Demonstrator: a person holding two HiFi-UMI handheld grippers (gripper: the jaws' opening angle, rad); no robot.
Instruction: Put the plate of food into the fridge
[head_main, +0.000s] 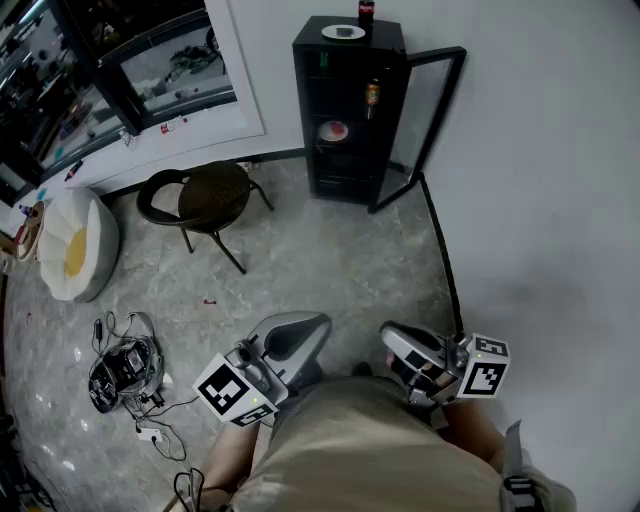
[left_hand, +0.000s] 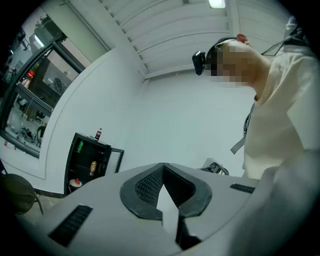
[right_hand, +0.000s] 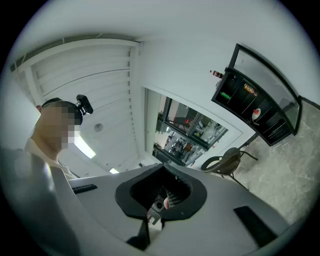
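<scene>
A black fridge (head_main: 345, 110) stands against the far wall with its glass door (head_main: 425, 125) swung open to the right. On one shelf lies a white plate with red food (head_main: 333, 131), also seen as the plate (left_hand: 75, 183) in the left gripper view and the plate (right_hand: 255, 114) in the right gripper view. A second small plate (head_main: 344, 32) sits on the fridge top beside a cola bottle (head_main: 366, 12). My left gripper (head_main: 300, 335) and right gripper (head_main: 400, 345) hang close to my body, far from the fridge. Both are shut with nothing between the jaws.
A dark round chair (head_main: 205, 195) stands left of the fridge. A white cushion (head_main: 75, 245) lies at the far left, and a tangle of cables (head_main: 125, 370) lies on the stone floor. A can (head_main: 372, 95) stands on an upper shelf.
</scene>
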